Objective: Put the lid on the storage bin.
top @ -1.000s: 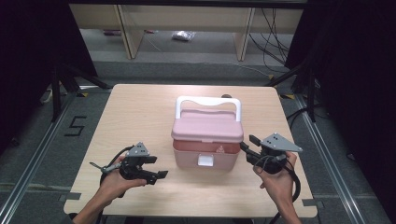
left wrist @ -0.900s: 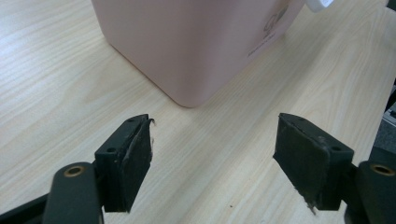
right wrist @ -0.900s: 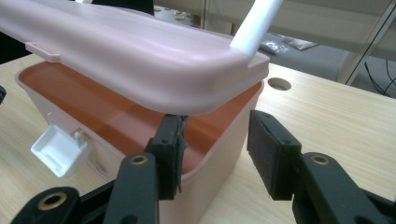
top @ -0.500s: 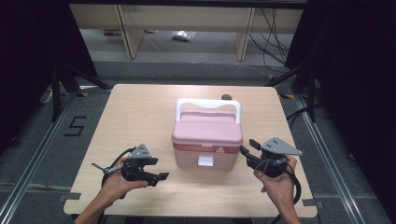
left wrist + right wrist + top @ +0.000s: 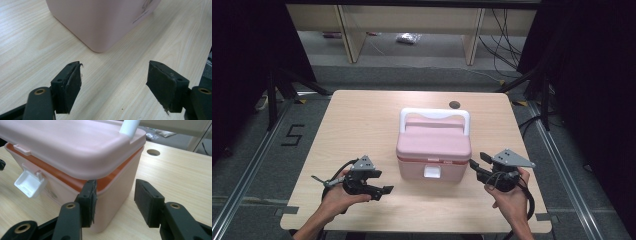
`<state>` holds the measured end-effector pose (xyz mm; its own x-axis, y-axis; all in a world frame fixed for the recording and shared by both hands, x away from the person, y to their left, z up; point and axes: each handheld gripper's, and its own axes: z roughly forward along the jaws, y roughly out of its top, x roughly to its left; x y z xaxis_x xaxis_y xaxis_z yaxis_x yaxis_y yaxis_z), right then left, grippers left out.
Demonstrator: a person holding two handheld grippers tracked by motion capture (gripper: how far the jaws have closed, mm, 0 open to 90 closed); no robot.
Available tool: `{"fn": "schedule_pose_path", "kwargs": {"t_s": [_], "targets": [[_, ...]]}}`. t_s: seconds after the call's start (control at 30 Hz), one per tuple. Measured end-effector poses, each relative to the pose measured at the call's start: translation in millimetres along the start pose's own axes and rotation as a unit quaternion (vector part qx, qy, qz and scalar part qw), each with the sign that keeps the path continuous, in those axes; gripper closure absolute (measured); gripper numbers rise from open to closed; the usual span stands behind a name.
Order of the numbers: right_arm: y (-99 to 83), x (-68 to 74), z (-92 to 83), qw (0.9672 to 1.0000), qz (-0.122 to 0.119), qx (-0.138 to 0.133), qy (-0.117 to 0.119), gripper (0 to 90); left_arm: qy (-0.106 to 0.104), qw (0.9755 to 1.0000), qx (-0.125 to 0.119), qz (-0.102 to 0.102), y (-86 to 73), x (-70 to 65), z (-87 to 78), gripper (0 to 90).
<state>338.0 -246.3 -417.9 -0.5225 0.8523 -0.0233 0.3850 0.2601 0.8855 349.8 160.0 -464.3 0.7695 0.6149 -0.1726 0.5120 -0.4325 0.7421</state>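
Two grippers: we hold one in each hand near the front edge of the bench, on either side of the pink box.
Left gripper (image 5: 379, 191): jaws spread wide with bare bench between them; we see nothing pinched. It lies low over the bench toward the front left corner, its jaws pointing at the box's lower left front corner, a little apart from it.
Left hand (image 5: 337, 197): wrapped around the gripper body from below, forearm coming in over the front edge.
Right gripper (image 5: 475, 167): jaws part-way spread and just now opening further. In our right gripper view the box's right front corner sits in the gap, one jaw up against the orange band under the lid, the other standing clear to the side; the pads do not press on it.
Right hand (image 5: 507, 195): grasps the gripper from beneath, toward the front right corner.
Pink box (image 5: 433, 150): upright at the middle of the bench, slightly nearer the front edge, lid resting down.
White handle (image 5: 434, 114): raised over the rear of the lid.
White latch (image 5: 430, 171): centred on the front face, flipped outward.
Bench (image 5: 362, 120): pale wood, with a round hole (image 5: 454, 104) near the back edge.
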Motion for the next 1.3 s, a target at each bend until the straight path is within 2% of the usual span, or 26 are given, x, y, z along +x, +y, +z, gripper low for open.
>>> {"fn": "schedule_pose_path", "kwargs": {"t_s": [0.03, 0.07, 0.1, 0.13, 0.2, 0.27, 0.3, 0.37, 0.43, 0.47, 0.53, 0.57, 0.73, 0.77, 0.8, 0.83, 0.87, 0.9, 1.0, 1.07, 1.13, 1.17, 1.2, 1.23, 1.27, 1.3], "targets": [[-0.6, 0.3, -0.1, 0.9999, 0.011, 0.006, 0.004, 53.1, 0.0, 1.0, 0.0, 0.001, 0.3, -0.9, 0.3, 27.0], [-1.9, -1.3, 0.9, 1.0, 0.003, 0.002, 0.0, 53.0, -0.002, 1.0, -0.002, -0.001, 0.6, -2.0, 0.8, 27.0], [-2.8, -1.1, 0.8, 0.9999, 0.008, 0.006, 0.002, 53.0, -0.002, 0.9999, 0.006, 0.008, 0.9, -1.5, -0.5, 27.0], [-3.9, -1.7, 1.0, 0.9999, 0.01, 0.007, 0.002, 52.9, -0.002, 1.0, -0.001, 0.001, 0.5, -2.9, 0.3, 27.0], [-6.8, -2.3, 0.9, 0.9998, 0.021, 0.002, 0.003, 52.9, -0.003, 1.0, -0.001, 0.005, -0.1, -2.4, 0.0, 27.0], [-7.3, -3.9, -0.3, 0.9999, 0.01, 0.0, -0.004, 52.9, -0.002, 1.0, -0.003, -0.003, -1.3, -2.8, 0.7, 27.0], [-7.1, -3.4, -2.2, 0.9998, 0.021, 0.002, 0.002, 52.9, -0.001, 1.0, -0.001, -0.001, -1.5, -2.4, 0.5, 27.0], [-7.9, -4.5, -3.6, 0.9999, 0.017, 0.0, 0.001, 52.7, -0.001, 1.0, 0.001, 0.002, -2.1, -2.1, 0.2, 27.0], [-8.9, -4.0, -5.7, 0.9996, 0.028, 0.005, 0.004, 52.5, 0.002, 0.9999, 0.006, 0.009, -2.4, -1.5, -1.1, 27.0], [-9.5, -4.7, -6.5, 0.9997, 0.025, 0.001, 0.003, 52.1, -0.003, 1.0, 0.001, 0.005, -2.6, -2.4, -1.1, 27.0], [-10.7, -4.7, -7.8, 0.9995, 0.03, 0.003, 0.006, 51.0, 0.0, 0.9999, 0.007, 0.013, -2.8, -1.8, -3.1, 27.0], [-11.9, -5.5, -7.5, 0.9997, 0.025, -0.001, 0.006, 50.2, 0.002, 1.0, 0.001, 0.003, -3.6, -3.4, -2.9, 27.0], [-16.2, -4.6, -8.4, 0.9994, 0.021, 0.01, 0.026, 43.1, 0.001, 1.0, -0.001, 0.001, -6.8, -4.6, -4.1, 26.9], [-17.4, -3.3, -7.7, 0.9993, 0.026, 0.007, 0.026, 41.3, 0.002, 1.0, 0.0, 0.001, -7.5, -4.7, -4.8, 26.9], [-18.4, -1.0, -8.4, 0.9987, 0.035, 0.016, 0.033, 40.3, 0.002, 1.0, -0.002, 0.002, -8.1, -4.5, -5.0, 27.0], [-19.9, -2.1, -7.0, 0.999, 0.021, 0.016, 0.037, 39.4, 0.003, 1.0, -0.001, 0.001, -8.8, -4.5, -5.7, 26.9], [-20.6, -1.3, -7.5, 0.999, 0.022, 0.017, 0.033, 38.0, 0.005, 1.0, -0.001, 0.001, -9.4, -4.4, -6.4, 26.8], [-21.9, 1.4, -7.2, 0.9985, 0.035, 0.016, 0.038, 36.6, 0.003, 1.0, -0.006, -0.004, -10.0, -5.4, -6.1, 26.3], [-24.8, 1.0, -5.2, 0.9986, 0.01, 0.015, 0.05, 33.1, -0.001, 1.0, -0.005, -0.004, -11.3, -7.8, -5.8, 23.9], [-28.2, 5.4, -4.6, 0.9979, 0.028, 0.014, 0.056, 31.3, -0.004, 1.0, -0.006, -0.001, -12.0, -9.8, -6.0, 23.5], [-30.4, 4.6, -4.5, 0.9982, 0.013, 0.02, 0.056, 29.3, -0.005, 0.9999, -0.01, -0.004, -12.3, -11.5, -6.4, 23.2], [-31.5, 6.1, -5.3, 0.9978, 0.022, 0.023, 0.058, 29.0, -0.006, 0.9999, -0.011, -0.002, -12.2, -11.3, -6.8, 22.7], [-32.5, 5.1, -4.5, 0.9981, 0.013, 0.015, 0.059, 28.6, -0.006, 0.9999, -0.012, 0.001, -11.9, -11.1, -7.8, 22.3], [-33.9, 7.4, -4.4, 0.9976, 0.028, 0.012, 0.062, 27.8, -0.005, 0.9999, -0.014, -0.003, -11.7, -11.8, -8.4, 22.0], [-33.9, 4.8, -6.0, 0.998, 0.013, 0.016, 0.06, 27.0, -0.004, 0.9999, -0.015, -0.004, -11.7, -11.8, -9.2, 21.7], [-35.2, 6.5, -6.1, 0.9975, 0.026, 0.017, 0.064, 26.6, -0.004, 0.9999, -0.016, -0.003, -11.7, -11.8, -9.7, 21.3]]}}
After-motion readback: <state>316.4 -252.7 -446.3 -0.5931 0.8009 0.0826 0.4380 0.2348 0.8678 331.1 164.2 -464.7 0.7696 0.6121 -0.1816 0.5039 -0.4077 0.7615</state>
